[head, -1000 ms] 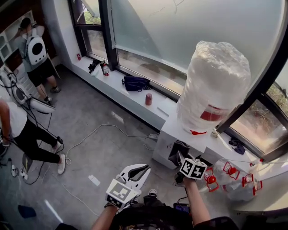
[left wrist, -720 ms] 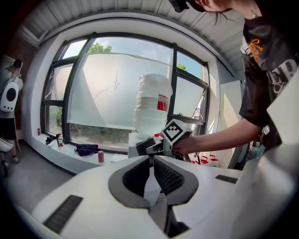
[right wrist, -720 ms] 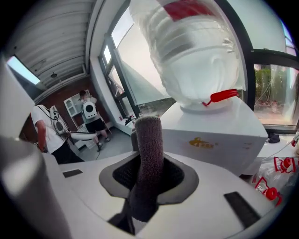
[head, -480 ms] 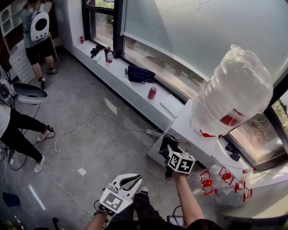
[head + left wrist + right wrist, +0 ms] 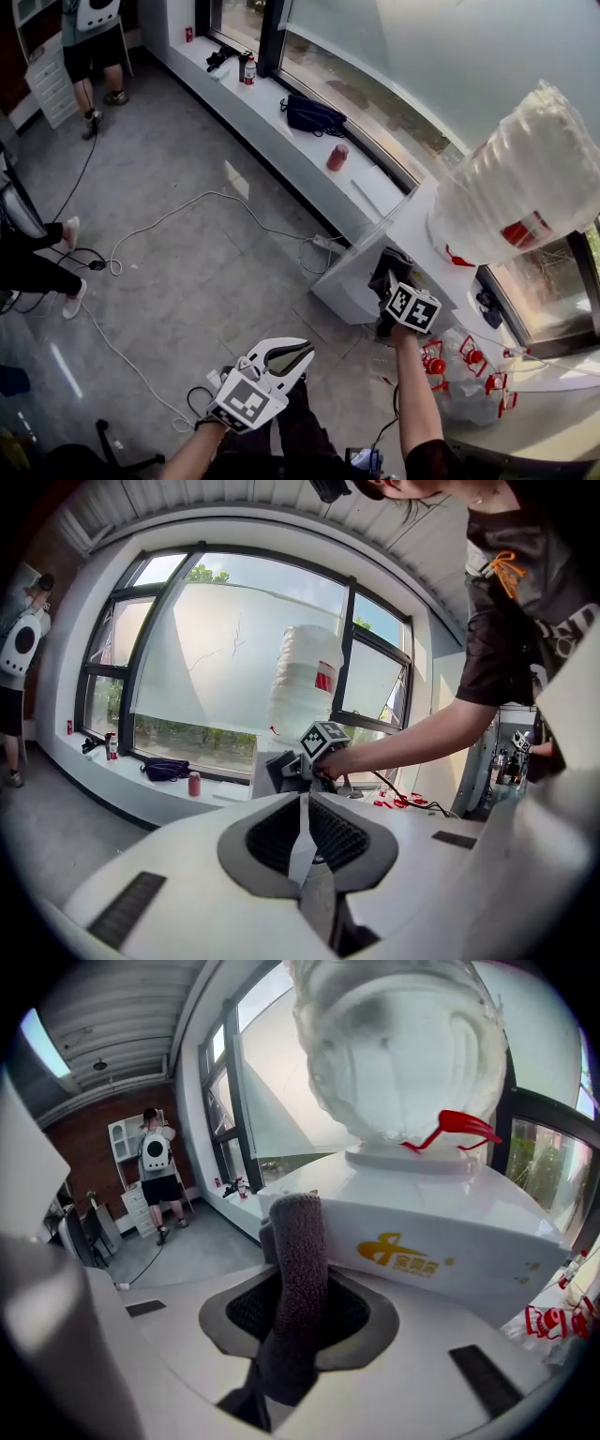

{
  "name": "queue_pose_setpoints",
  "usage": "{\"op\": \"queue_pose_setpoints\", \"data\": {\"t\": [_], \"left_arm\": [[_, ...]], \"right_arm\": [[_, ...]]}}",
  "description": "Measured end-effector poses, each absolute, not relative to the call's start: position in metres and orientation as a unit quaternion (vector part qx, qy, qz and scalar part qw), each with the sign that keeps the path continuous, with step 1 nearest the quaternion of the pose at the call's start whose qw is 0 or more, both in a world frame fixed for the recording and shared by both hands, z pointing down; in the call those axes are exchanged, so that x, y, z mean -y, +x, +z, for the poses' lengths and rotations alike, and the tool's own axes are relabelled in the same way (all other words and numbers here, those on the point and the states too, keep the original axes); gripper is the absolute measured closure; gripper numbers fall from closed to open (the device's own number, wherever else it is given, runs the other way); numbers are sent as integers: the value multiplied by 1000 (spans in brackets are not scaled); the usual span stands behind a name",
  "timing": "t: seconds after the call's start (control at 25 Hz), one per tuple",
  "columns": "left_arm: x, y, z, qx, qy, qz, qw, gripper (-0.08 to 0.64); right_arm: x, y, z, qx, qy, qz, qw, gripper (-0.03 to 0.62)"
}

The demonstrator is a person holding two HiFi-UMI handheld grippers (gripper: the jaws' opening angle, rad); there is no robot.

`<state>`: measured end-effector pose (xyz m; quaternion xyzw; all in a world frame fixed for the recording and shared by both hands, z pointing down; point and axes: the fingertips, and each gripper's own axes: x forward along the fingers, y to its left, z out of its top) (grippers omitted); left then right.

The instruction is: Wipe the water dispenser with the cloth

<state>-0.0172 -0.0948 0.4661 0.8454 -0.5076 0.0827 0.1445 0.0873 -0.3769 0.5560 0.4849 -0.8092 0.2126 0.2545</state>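
R gripper (image 5: 298, 1288) clamps cloth (image 5: 295, 1232) at water dispenser (image 5: 450, 1241) front, prob. touching, to wipe; L gripper (image 5: 302, 822) closed, empty, idle.

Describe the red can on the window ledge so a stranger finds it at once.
Follow the long white window ledge toward the water dispenser. Just past the dark bag, before the dispenser, stands a small red can, upright and alone. It is the only red cylinder there; the bag beside it is dark and slumped.
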Motion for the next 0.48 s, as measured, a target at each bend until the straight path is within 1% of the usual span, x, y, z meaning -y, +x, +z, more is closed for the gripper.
{"op": "queue_pose_setpoints", "data": {"t": [0.12,0.28,0.48], "left_arm": [[93,-23,474,509,843,78,152,517],[89,-24,485,503,845,83,161,517],[93,-11,486,485,856,86,158,517]], "right_arm": [[380,123,558,794,508,216,255,480],[377,168,557,777,533,241,235,480],[370,216,555,760,554,234,249,480]]}}
